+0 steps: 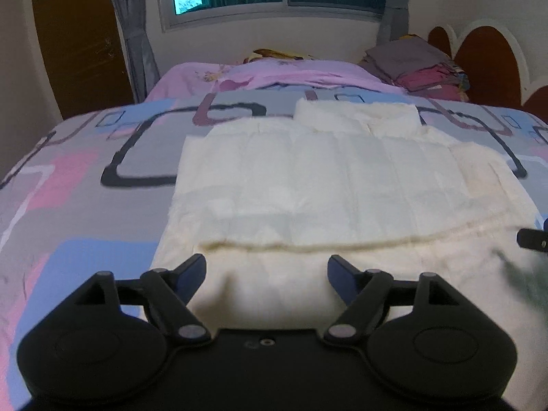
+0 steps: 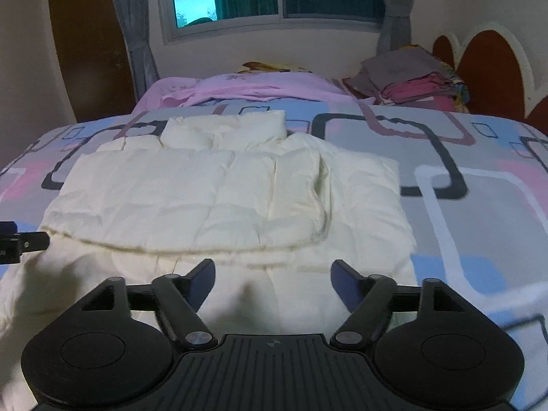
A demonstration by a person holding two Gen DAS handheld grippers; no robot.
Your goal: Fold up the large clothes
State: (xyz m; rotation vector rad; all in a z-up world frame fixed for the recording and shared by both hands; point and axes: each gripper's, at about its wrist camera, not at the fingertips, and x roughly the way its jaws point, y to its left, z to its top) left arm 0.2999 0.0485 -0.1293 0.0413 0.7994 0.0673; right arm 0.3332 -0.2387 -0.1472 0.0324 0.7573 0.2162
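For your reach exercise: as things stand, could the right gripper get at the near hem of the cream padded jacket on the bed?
Probably yes. The right gripper is open and hovers right over the cream jacket, whose near hem lies just beyond its fingertips. Nothing lies between them, and the left gripper sits off to the side.

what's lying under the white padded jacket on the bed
The patterned bedspread shows all around the white jacket. Whatever lies directly beneath the jacket is covered and cannot be seen.
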